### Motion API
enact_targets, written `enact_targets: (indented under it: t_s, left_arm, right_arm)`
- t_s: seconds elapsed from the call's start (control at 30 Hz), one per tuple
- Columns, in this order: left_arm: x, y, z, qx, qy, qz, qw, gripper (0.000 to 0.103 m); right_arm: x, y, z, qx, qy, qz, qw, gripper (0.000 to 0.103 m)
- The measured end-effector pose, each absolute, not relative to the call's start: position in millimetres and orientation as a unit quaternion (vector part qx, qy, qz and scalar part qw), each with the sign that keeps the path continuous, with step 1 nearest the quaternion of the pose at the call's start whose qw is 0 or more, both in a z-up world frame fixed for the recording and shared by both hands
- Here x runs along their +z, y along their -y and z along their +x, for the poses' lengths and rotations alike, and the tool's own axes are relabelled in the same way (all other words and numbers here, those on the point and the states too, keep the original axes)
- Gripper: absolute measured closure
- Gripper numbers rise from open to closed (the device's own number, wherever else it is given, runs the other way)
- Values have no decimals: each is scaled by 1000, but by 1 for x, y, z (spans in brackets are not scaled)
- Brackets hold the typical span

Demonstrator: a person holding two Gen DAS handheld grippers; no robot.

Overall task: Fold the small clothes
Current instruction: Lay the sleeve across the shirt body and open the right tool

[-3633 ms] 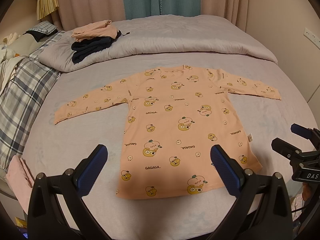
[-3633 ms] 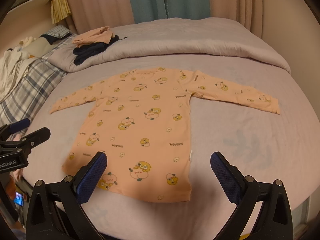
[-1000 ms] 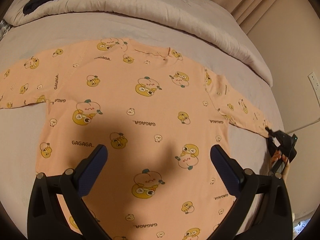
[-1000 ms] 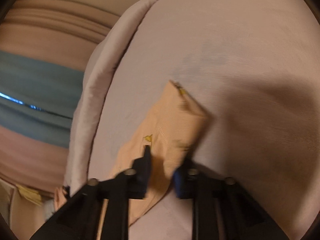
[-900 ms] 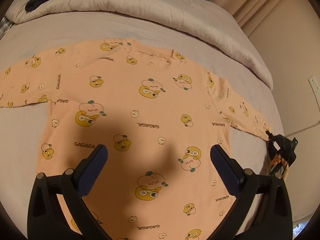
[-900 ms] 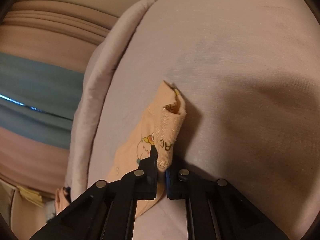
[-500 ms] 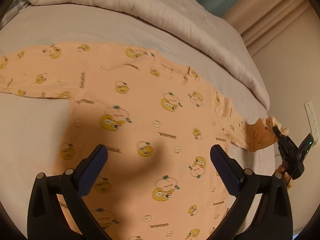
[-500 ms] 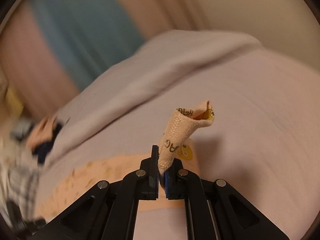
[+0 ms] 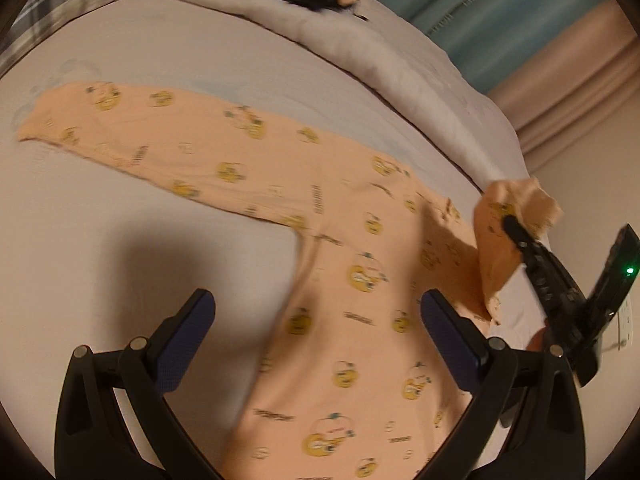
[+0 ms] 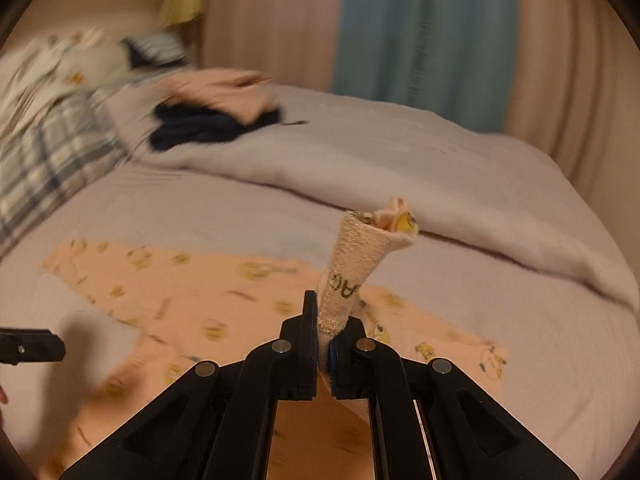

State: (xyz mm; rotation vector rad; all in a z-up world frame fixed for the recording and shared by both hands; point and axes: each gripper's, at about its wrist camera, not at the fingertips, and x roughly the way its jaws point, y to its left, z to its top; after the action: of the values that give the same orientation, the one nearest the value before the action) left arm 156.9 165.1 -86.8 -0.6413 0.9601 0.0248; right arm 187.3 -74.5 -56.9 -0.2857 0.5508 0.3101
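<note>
Shirt [image 9: 360, 280]: flat on bed [image 9: 120, 220].
Right tongs [image 10: 326, 344]: clamped on cuff [image 10: 360, 264], lifted at 3 o'clock.
Left tongs [image 9: 316, 320]: wide open, empty.
Tip: lay sleeve straight across chest, toward 9 o'clock.

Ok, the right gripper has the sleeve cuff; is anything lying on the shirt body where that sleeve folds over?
Nothing visible does. The right gripper is shut on the sleeve cuff, and the shirt lies flat and bare; the left gripper is open above it.
</note>
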Motion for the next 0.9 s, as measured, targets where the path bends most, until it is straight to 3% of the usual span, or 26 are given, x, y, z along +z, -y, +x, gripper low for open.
enact_targets:
  t_s: [0.4,0.6,0.73,0.9]
  left_arm:
    - [-97,-198,147,41,-460,-319,828,1]
    - [-91,-195,156,29,-447,-323,834,0]
    - [-85,-185,173,10,-436,-325,839,0]
    - [-86,-155,210,-47,-437,-323,838,1]
  right_arm:
    - [-117,-23,199,189,-318,-225,901,94]
    - [-105,1,177,281,-362,-161,874,51]
    - [-87,61,165,333,-361,-52,870,51]
    - [-98,130,185,234,-383,1,894,51]
